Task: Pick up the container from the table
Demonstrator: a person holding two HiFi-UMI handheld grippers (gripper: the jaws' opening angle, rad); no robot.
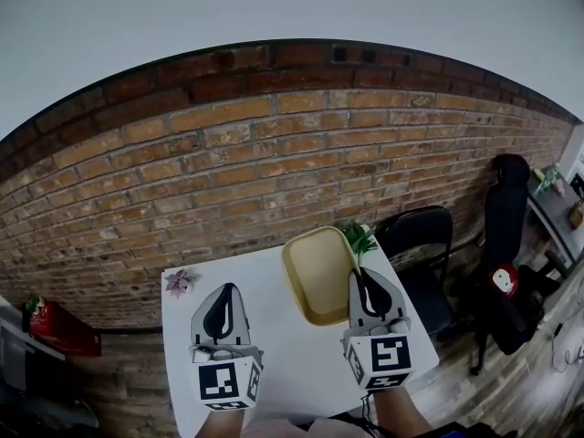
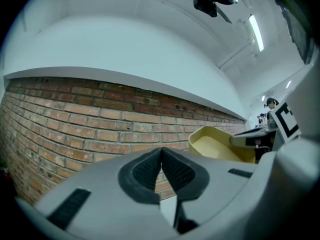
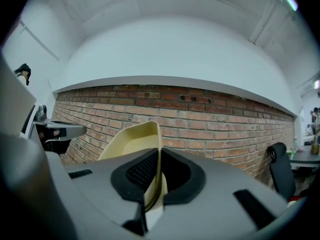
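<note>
A pale yellow rectangular container [image 1: 317, 272] hangs above the white table [image 1: 283, 372], lifted by its right rim. My right gripper [image 1: 367, 276] is shut on that rim; in the right gripper view the thin yellow wall [image 3: 156, 156] runs between the two black pads. My left gripper [image 1: 224, 301] hovers over the table to the left of the container, shut, with nothing between its pads [image 2: 161, 166]. From the left gripper view the container [image 2: 217, 145] shows to the right, with the right gripper's jaw on its edge.
A small pink flower [image 1: 179, 283] lies at the table's far left corner and a green plant [image 1: 359, 238] at the far right corner. A brick wall [image 1: 274, 172] stands behind. Black chairs [image 1: 422, 245] are to the right, and a red box [image 1: 59, 328] is at the left.
</note>
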